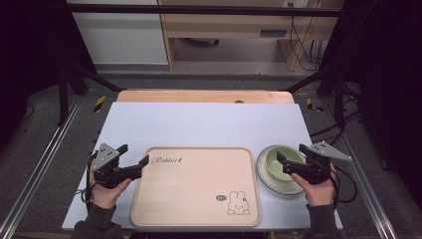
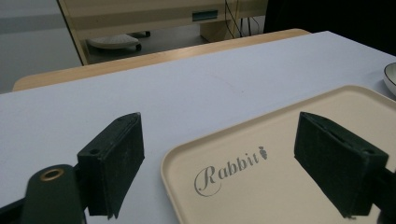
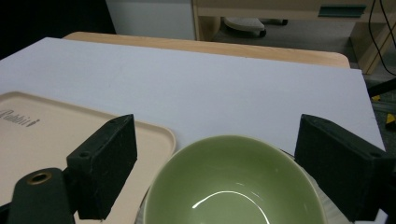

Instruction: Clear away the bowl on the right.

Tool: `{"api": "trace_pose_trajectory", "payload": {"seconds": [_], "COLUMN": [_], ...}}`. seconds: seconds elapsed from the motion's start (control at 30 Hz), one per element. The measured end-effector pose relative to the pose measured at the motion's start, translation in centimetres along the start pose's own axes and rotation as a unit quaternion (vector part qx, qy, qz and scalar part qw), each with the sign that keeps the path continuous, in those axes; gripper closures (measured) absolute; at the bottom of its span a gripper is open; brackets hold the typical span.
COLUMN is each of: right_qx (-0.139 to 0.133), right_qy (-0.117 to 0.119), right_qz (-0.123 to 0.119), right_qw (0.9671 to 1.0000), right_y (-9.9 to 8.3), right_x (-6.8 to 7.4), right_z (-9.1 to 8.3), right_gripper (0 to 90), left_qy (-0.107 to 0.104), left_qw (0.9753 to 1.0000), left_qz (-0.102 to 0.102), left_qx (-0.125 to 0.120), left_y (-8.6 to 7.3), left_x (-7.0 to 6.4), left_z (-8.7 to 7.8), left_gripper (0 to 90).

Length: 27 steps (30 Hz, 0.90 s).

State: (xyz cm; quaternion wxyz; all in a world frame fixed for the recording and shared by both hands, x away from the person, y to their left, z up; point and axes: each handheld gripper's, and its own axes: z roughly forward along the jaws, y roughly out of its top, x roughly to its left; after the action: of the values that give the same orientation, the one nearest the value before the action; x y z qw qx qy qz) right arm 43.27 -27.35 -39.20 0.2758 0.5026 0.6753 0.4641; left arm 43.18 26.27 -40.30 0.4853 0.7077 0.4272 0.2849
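With its fingers spreading wide around the green bowl [image 3: 233, 182], the right gripper [image 1: 291, 163] is risking tipping it off the plate [image 1: 265, 178], while the left gripper [image 1: 133, 159] is hanging spread and empty at the tray [image 1: 194, 209] corner.

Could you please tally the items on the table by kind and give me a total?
Tray: 1
Plate: 1
Bowl: 1
Total: 3

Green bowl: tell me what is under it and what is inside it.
The green bowl sits on a white plate, whose rim shows around it. Inside, the bowl looks empty in the right gripper view. The plate's middle is hidden beneath the bowl.
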Motion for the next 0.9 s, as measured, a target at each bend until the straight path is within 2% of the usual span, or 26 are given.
{"api": "trace_pose_trajectory", "payload": {"seconds": [0.27,0.5,0.9], "right_qx": [0.019,0.031,0.055], "right_qy": [-0.015,-0.034,-0.067], "right_qz": [0.003,0.0,0.003], "right_qw": [0.9997,0.9989,0.9962], "right_y": [-0.4,-0.8,-1.6], "right_x": [-0.7,-1.3,-2.4], "right_z": [0.4,0.7,1.1], "right_gripper": [14.1,18.4,21.8], "left_qy": [0.0,0.0,0.0], "left_qw": [1.0,1.0,1.0], "left_qz": [0.0,0.001,0.004], "left_qx": [-0.002,-0.002,-0.002], "left_y": [0.0,0.0,0.0], "left_x": [0.0,-0.1,-0.2], "left_z": [-0.1,-0.1,-0.1], "left_gripper": [15.8,15.9,15.9]}}
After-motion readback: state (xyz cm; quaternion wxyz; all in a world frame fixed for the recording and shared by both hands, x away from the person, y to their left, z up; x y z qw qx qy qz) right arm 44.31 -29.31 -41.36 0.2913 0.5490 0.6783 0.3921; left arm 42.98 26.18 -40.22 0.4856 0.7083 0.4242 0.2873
